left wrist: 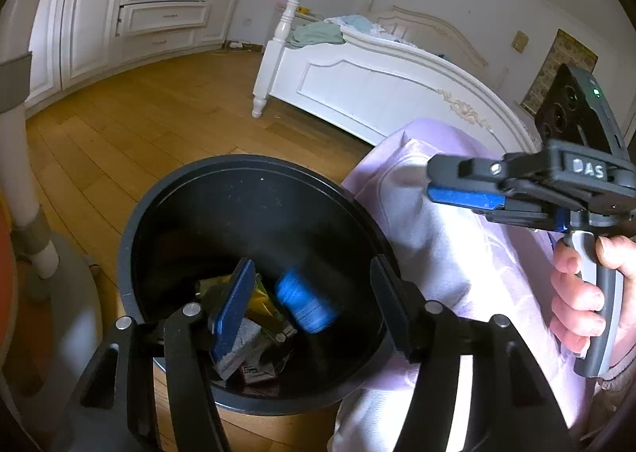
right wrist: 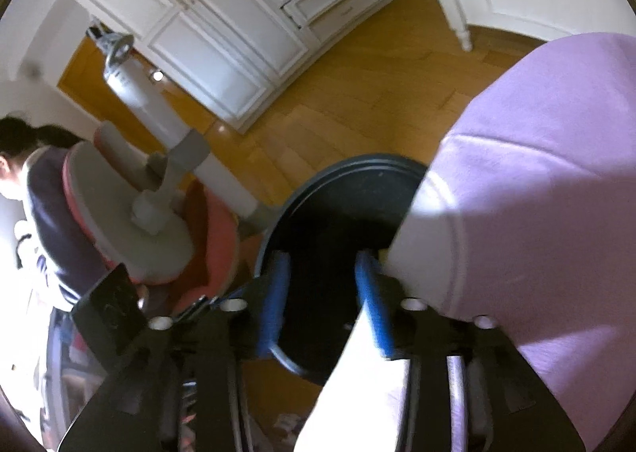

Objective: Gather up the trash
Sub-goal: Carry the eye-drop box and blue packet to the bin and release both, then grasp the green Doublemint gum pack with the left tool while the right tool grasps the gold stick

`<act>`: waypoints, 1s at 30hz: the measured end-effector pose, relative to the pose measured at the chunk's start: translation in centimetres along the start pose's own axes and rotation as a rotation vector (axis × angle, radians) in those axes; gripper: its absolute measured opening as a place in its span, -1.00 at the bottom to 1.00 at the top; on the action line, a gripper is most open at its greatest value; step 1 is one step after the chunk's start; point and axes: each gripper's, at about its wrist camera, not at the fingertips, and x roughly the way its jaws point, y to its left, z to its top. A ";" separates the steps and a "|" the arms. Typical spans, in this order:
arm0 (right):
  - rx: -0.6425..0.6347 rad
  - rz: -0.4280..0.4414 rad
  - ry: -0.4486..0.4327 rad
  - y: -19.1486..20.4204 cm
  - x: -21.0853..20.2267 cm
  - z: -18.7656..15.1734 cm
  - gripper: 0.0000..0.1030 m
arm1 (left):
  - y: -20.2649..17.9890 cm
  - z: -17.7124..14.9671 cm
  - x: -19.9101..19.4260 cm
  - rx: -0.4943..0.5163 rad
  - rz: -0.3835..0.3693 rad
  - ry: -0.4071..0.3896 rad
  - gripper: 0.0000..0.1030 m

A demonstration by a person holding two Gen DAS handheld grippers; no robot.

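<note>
Right now both grippers hang over the black trash bin [left wrist: 131, 237] — left gripper [left wrist: 310, 293] released, blurred blue can [left wrist: 304, 305] between jaws above wrappers [left wrist: 258, 352]; right gripper [right wrist: 324, 273] parted, empty. Lilac fabric [left wrist: 457, 253] crowds bin's right rim, chair base [right wrist: 159, 221] left.

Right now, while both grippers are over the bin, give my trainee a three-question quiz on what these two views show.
1. True or false: the black trash bin stands on a wooden floor.
2. Which colour is the blurred cylinder inside the bin? A) red B) blue C) white
3. Fill in: the left gripper jaws stand ____ above the bin, with nothing pressed between them.

Key:
1. True.
2. B; it looks motion-blurred among the wrappers at the bottom.
3. Open; the right gripper also stands open, nothing between its pads.
</note>
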 end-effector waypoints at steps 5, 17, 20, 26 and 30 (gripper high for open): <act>0.010 0.010 -0.026 -0.8 -1.7 -0.5 -0.10 | -1.1 0.0 -0.2 0.011 -0.008 0.007 0.18; 0.097 0.029 -0.189 -7.4 -11.5 -2.3 -0.10 | -9.7 2.4 0.7 0.128 -0.120 0.023 0.18; 0.116 0.002 -0.243 -10.1 -14.7 -3.1 -0.10 | -13.0 3.0 1.5 0.178 -0.127 0.028 0.60; 0.135 -0.119 -0.334 -16.5 -21.3 -4.3 -0.09 | -19.7 4.0 4.0 0.257 -0.192 0.059 0.62; 0.124 -0.247 -0.384 -20.6 -25.7 -4.2 -0.09 | -23.9 4.3 6.1 0.309 -0.238 0.084 0.62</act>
